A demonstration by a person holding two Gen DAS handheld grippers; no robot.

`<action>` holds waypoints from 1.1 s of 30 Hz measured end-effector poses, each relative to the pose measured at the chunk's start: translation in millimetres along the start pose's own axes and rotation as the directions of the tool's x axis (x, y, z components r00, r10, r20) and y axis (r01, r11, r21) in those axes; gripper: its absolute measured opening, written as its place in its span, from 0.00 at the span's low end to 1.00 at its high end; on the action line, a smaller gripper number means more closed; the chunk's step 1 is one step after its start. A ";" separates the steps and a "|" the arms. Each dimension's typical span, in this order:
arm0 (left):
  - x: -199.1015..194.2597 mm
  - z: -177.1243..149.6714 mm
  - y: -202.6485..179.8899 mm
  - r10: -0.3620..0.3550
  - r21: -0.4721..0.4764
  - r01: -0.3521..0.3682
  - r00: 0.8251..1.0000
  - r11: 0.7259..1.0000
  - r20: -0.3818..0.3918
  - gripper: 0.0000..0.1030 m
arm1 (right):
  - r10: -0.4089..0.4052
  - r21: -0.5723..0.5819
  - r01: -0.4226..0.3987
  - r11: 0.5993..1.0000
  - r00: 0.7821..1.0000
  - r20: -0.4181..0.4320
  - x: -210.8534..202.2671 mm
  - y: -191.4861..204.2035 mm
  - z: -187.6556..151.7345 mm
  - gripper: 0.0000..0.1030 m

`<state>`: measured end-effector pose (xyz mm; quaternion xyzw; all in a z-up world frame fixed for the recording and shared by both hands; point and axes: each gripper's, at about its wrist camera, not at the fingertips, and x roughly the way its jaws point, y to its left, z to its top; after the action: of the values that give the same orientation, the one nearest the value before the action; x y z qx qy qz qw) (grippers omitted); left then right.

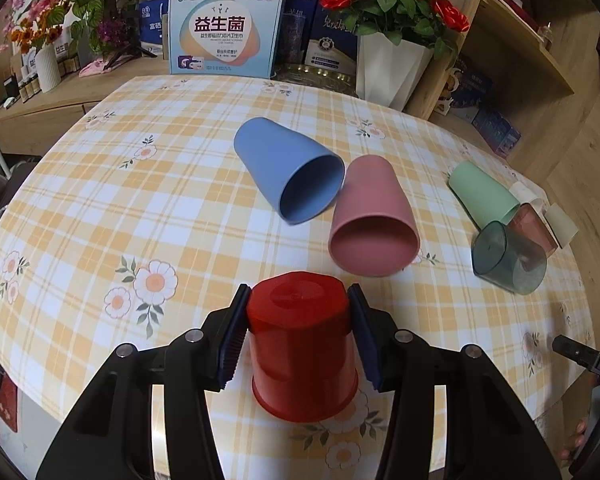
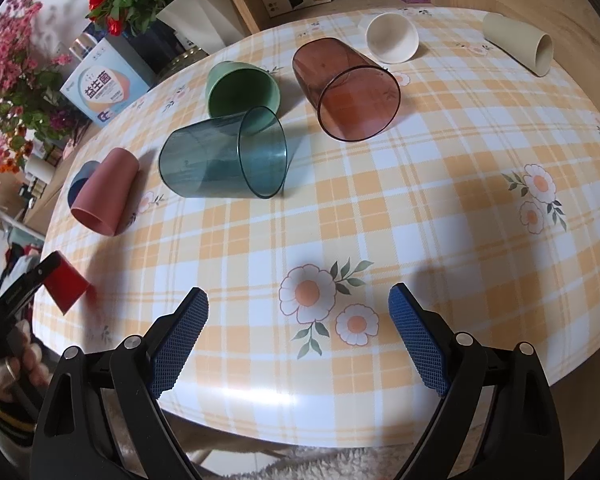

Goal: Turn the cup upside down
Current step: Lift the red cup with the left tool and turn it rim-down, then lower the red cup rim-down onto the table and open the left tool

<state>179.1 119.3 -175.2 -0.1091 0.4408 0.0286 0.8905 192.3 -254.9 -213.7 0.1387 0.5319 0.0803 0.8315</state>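
**Red cup pinched base-up at the near edge**

Your left claw (image 1: 298, 336) pinches the red cup (image 1: 302, 354) across its upper wall, pads pressed on either side just under the base. That base faces up and the mouth faces the checked tablecloth (image 1: 140, 208), so the flip looks nearly done; whether the rim touches the cloth yet, you cannot tell. Gripping high likely leaves the rim free to seat flat. Your right claw (image 2: 298, 336) hangs spread and empty over the cloth. Farther out, the blue cup (image 1: 288, 170), pink cup (image 1: 374, 216) and green cup (image 1: 482, 192) lie on their sides.
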 end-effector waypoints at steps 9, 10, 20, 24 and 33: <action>-4.9 -10.3 -6.8 0.013 0.003 -0.013 0.999 1.000 -0.029 0.46 | -0.001 0.015 0.001 1.000 1.000 0.006 -2.8 -2.4 -1.3 0.86; -5.4 -11.5 -7.1 0.015 0.003 -0.014 0.999 1.000 -0.033 0.46 | 0.001 0.015 -0.001 1.000 1.000 0.007 -3.4 -2.3 -1.5 0.86; -4.2 -25.2 -11.3 0.013 0.015 -0.012 0.998 1.000 -0.058 0.48 | 0.007 0.025 -0.007 1.000 1.000 0.008 -9.0 -3.3 -3.9 0.86; -3.7 -28.0 -15.5 0.023 0.035 -0.022 0.998 0.999 -0.056 0.48 | 0.008 0.028 -0.008 1.000 1.000 0.013 -12.2 -3.5 -5.0 0.86; -2.5 -27.9 -18.1 0.007 0.047 -0.004 0.997 0.999 -0.077 0.51 | 0.003 0.031 -0.004 0.999 1.000 0.029 -22.0 -3.6 -5.8 0.86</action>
<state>158.5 95.7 -186.5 -0.0879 0.4758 0.0163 0.8750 177.7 -263.7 -198.2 0.1538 0.5208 0.0712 0.8367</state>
